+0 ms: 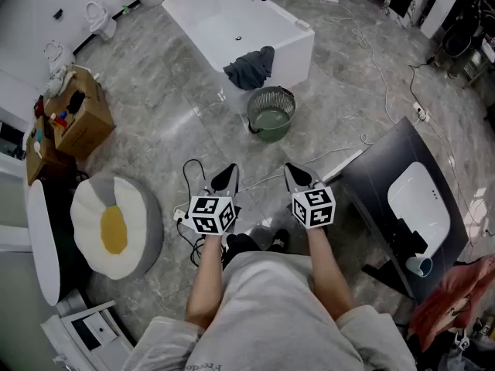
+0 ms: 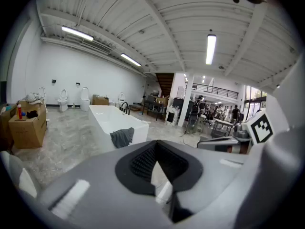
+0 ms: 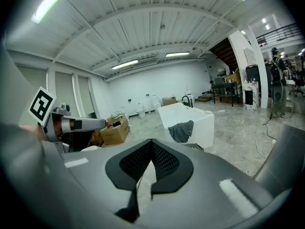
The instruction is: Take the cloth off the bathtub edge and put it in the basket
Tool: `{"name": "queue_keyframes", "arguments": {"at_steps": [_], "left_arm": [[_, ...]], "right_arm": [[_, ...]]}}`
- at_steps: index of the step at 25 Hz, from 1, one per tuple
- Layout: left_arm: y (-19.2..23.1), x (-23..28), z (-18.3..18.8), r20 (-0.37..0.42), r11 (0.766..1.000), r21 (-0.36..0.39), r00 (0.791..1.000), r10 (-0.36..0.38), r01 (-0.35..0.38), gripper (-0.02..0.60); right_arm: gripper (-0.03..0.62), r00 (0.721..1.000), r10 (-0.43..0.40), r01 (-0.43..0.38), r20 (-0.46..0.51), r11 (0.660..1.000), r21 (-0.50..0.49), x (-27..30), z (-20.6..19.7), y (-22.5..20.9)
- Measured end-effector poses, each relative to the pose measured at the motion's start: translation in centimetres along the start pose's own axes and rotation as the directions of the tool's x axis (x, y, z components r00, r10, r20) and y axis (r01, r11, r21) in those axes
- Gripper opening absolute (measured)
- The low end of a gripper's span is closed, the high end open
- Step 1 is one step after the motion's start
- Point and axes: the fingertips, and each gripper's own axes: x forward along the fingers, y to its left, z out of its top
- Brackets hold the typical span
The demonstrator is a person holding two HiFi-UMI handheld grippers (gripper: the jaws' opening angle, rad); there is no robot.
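Observation:
A dark grey cloth (image 1: 250, 68) hangs over the near edge of the white bathtub (image 1: 224, 22). On the floor just in front of it stands a green wire basket (image 1: 271, 113). My left gripper (image 1: 226, 178) and right gripper (image 1: 298, 176) are held side by side well short of the basket. Both point toward the tub, shut, with nothing in them. From the left gripper view the cloth (image 2: 122, 137) shows on the tub (image 2: 107, 120), beyond the closed left gripper (image 2: 155, 144). In the right gripper view the cloth (image 3: 181, 131) drapes the tub (image 3: 186, 116) beyond the closed right gripper (image 3: 151, 141).
An open cardboard box (image 1: 77, 114) and an egg-shaped cushion (image 1: 114, 226) lie to the left. A dark slab with a white sink (image 1: 414, 203) lies to the right. Cables (image 1: 189, 168) trail across the floor near my left gripper. A toilet (image 1: 99, 18) stands at the back left.

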Motion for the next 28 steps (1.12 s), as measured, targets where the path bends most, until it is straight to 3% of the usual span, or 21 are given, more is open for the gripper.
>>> {"name": "queue_keyframes", "arguments": {"at_steps": [5, 9, 13, 17, 22, 28], "left_arm": [[0.3, -0.2, 0.2, 0.019, 1.000, -0.003, 1.000, 0.025, -0.025, 0.058], [1.3, -1.2, 0.2, 0.042, 0.996, -0.082, 0.998, 0.039, -0.036, 0.058], [3.6, -2.6, -1.2, 0.012, 0.990, -0.104, 0.995, 0.099, -0.097, 0.058], [6.2, -2.7, -2.3, 0.010, 0.973, -0.208, 0.995, 0.100, -0.096, 0.058], [9.0, 0.5, -1.7, 0.000, 0.971, -0.216, 0.994, 0.105, -0.102, 0.058], [12.7, 6.7, 1.9, 0.003, 0.971, -0.232, 0.998, 0.060, -0.057, 0.058]], "right_arm": [[0.002, 1.000, -0.017, 0.017, 0.001, 1.000, -0.023, -0.3, -0.1, -0.7], [0.000, 1.000, -0.005, 0.004, 0.011, 1.000, 0.016, 0.1, -0.3, -1.2], [0.000, 1.000, 0.026, -0.027, 0.002, 0.998, 0.053, 0.9, -1.1, -1.0], [0.002, 0.998, 0.055, -0.053, -0.027, 0.997, 0.063, 2.5, -1.8, -0.7], [0.002, 0.998, 0.047, -0.044, -0.036, 0.996, 0.076, 5.6, -1.2, -2.1], [0.002, 1.000, -0.004, 0.006, -0.023, 0.994, 0.113, 11.1, 2.1, -4.7]]}}
